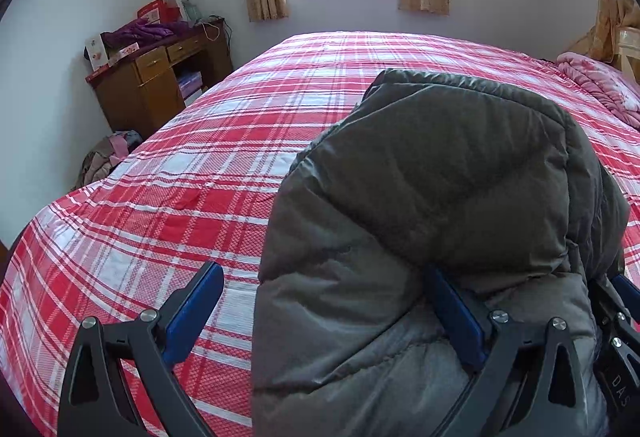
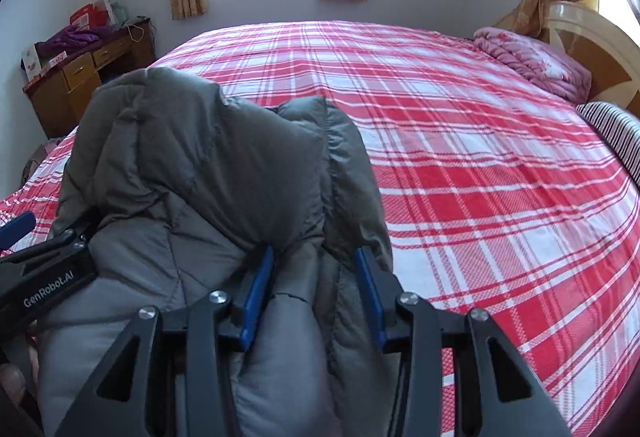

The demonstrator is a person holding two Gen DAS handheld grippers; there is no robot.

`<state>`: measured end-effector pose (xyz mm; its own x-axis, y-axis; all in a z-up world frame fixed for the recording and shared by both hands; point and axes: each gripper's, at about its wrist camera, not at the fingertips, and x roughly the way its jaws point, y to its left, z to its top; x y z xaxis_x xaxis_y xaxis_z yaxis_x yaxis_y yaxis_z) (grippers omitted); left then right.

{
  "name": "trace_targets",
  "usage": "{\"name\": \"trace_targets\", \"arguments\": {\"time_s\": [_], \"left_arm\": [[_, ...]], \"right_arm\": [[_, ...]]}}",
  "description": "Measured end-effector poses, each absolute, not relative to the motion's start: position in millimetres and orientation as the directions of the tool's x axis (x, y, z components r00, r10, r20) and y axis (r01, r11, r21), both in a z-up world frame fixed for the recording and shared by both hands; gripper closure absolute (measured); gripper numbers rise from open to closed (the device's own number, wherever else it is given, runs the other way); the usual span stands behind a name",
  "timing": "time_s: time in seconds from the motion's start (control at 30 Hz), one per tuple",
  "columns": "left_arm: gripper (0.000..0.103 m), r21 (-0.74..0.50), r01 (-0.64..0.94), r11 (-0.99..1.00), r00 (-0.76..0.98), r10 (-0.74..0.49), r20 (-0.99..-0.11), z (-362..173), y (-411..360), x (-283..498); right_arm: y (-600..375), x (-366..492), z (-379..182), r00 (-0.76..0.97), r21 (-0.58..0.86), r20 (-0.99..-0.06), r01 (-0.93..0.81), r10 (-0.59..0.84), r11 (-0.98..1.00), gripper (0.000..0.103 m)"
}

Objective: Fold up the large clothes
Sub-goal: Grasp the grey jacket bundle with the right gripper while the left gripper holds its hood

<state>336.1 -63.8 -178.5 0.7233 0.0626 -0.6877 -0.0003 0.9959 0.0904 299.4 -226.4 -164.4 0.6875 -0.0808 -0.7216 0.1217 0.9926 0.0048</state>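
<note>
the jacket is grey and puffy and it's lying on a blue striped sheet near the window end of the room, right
Not quite: the sheet under the grey puffy jacket is red and white plaid, not blue striped. The right wrist view shows it clearly; the rest holds.

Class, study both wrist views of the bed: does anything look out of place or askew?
The grey padded jacket sits bunched in a heap on the plaid bedspread, not flat. The left tool stands wide open with only one finger against it, while the right tool pinches a fold. A clothes pile lies on the floor beside the bed.
</note>
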Motion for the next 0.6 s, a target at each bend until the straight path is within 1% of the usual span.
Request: {"name": "trace_targets", "arguments": {"time_s": [0.2, 0.6], "left_arm": [[0.002, 0.078, 0.003, 0.997, 0.718, 0.053, -0.694, -186.6, -68.3, 338.8], [0.002, 0.046, 0.018, 0.999, 0.694, 0.02, -0.719, -195.2, -64.7, 344.9]], "right_arm": [[-235.3, 298.4, -176.7, 0.693, 0.046, -0.719, 0.121, -0.051, 0.992, 0.058], [-235.4, 299.1, -186.6, 0.693, 0.061, -0.72, 0.12, -0.04, 0.991, 0.055]]}}
